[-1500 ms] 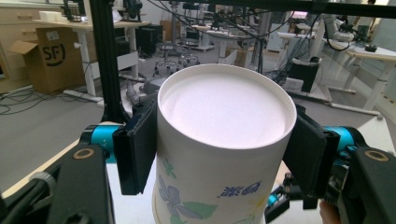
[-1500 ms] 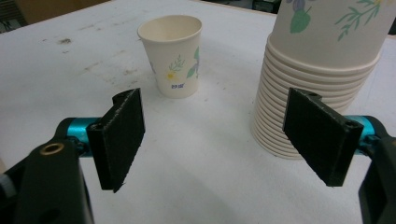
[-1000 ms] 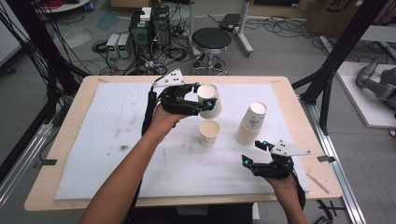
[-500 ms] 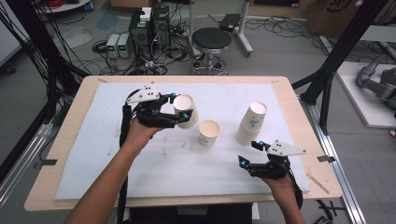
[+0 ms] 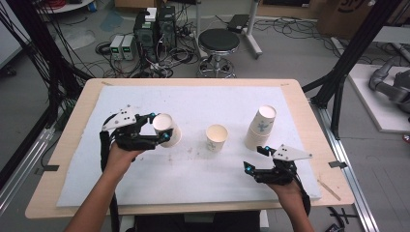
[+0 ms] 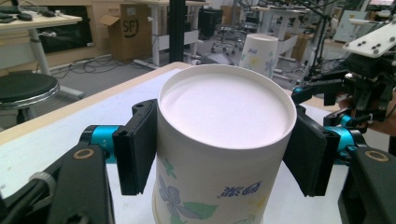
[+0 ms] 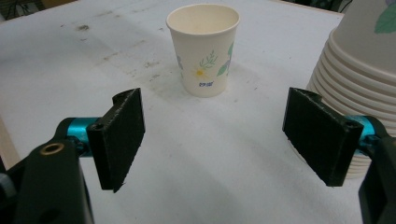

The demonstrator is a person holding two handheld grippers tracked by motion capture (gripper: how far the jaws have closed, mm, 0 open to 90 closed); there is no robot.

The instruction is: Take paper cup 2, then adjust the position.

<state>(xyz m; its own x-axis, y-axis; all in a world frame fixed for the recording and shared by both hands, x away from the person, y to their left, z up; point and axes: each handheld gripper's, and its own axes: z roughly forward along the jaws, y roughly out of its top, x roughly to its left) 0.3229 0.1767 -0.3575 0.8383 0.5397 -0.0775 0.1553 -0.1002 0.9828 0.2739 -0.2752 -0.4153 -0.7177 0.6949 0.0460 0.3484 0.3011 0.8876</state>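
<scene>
My left gripper [image 5: 162,128] is shut on a flower-printed paper cup [image 5: 169,131], held tilted just above the left part of the white mat [image 5: 145,188]. In the left gripper view the pads [image 6: 135,149] press both sides of this cup [image 6: 219,140], whose round white end faces the camera. A second cup [image 5: 216,138] stands upright and open-mouthed at the mat's middle. A stack of upturned cups [image 5: 260,126] stands to its right. My right gripper [image 5: 253,158] rests open near the front right, and in its own view its jaws [image 7: 219,140] hold nothing, with the upright cup [image 7: 204,49] ahead and the stack [image 7: 359,70] at right.
The wooden table [image 5: 309,121] rims the mat on all sides. Beyond the far edge are a black stool [image 5: 219,41] and electronics boxes with cables [image 5: 154,29] on the floor. Black frame posts [image 5: 353,53] stand at the right.
My left gripper carried its cup leftward and lower, from above the middle of the mat to the left part. The right gripper, the standing cup and the stack stayed put.
</scene>
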